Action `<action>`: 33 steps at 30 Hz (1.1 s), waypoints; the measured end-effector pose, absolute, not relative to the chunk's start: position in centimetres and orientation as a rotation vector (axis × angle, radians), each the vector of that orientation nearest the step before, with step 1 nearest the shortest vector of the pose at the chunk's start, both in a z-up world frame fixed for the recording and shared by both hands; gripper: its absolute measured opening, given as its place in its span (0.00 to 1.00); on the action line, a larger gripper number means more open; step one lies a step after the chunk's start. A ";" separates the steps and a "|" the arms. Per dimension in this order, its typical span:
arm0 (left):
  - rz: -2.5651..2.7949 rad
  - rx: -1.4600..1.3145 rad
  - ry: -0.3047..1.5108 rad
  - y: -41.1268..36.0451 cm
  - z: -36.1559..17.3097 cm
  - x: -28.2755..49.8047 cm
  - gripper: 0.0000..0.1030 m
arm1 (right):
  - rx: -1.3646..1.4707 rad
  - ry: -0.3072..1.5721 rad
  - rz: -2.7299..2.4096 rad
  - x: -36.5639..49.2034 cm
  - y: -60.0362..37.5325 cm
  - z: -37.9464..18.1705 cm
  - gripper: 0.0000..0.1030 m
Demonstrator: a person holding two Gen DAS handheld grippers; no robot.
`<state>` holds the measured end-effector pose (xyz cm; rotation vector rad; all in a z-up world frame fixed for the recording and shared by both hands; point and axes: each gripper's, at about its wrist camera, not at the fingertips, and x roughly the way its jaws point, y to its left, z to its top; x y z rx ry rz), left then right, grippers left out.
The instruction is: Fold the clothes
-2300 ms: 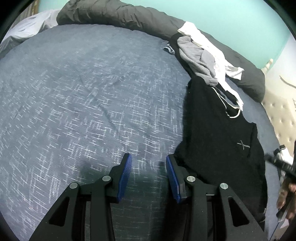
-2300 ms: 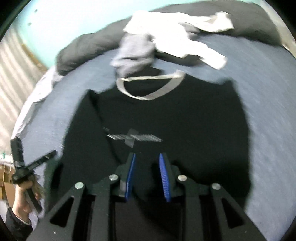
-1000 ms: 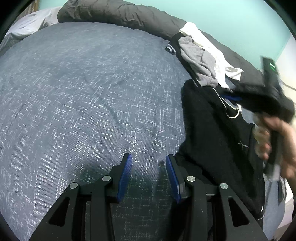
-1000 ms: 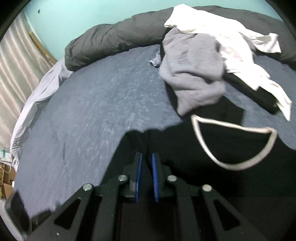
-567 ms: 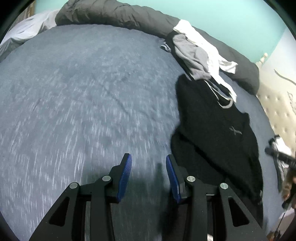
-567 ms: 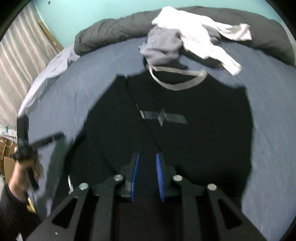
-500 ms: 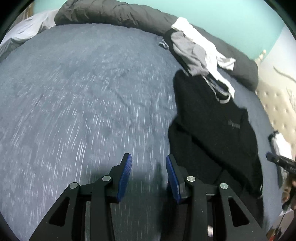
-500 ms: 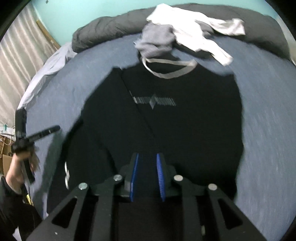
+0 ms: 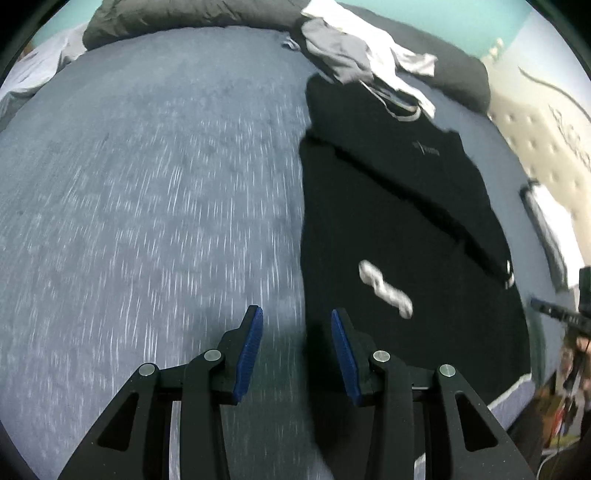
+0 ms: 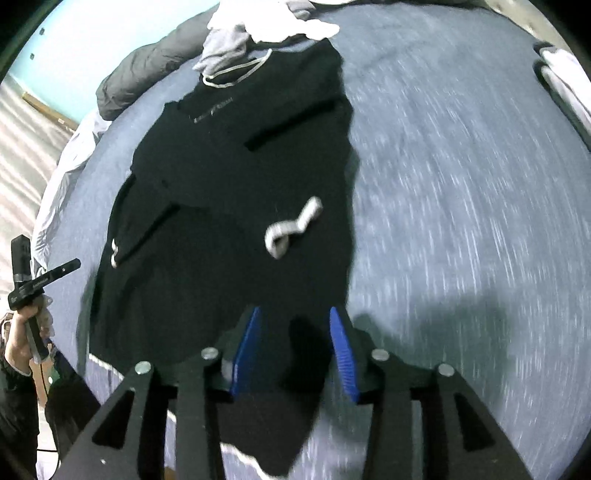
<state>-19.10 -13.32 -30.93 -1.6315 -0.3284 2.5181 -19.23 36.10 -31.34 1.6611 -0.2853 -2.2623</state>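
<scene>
Blue-grey flecked bedspread (image 9: 147, 206) fills both views; teal wall (image 10: 92, 33) behind, tufted headboard (image 9: 546, 147) at 2 o'clock in L wrist view. Both frames motion-blurred.

L gripper (image 9: 297, 345): blue pads apart, mid-width gap, nothing between them. Bare bedspread shows in the gap; the R pad sits over the edge of the black sweatshirt (image 9: 399, 221). No contact visible.

R gripper (image 10: 293, 347): jaws opening at this moment, gap approx. mid-width. Black fabric of the sweatshirt (image 10: 236, 177) lies under and between the pads, but the pads don't press on it. Not gripped.

Sweatshirt lies flat on the bed, hem nearest the grippers, collar far. In L view it runs from 5 o'clock up to 1 o'clock; in R view from 6 up to 12. One sleeve is folded across the body, with its pale cuff (image 10: 293, 227) resting on the torso approx. mid-garment (L view: (image 9: 386, 288)). Pale neckband (image 10: 236, 72) at the far end, small chest print just below it.

Further back: heap of grey and white clothes (image 10: 258, 26) touching the collar, at 12 o'clock. Dark grey duvet roll (image 9: 192, 16) along the far edge of the bed.

In R view at 9 o'clock, the person's L hand (image 10: 22, 332) holds the other gripper's handle.
</scene>
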 end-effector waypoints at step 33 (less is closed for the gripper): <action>2.288 -1.853 -0.433 -11.6 -35.2 -9.0 0.41 | 1.810 -0.394 -2.122 -11.6 35.0 -34.0 0.56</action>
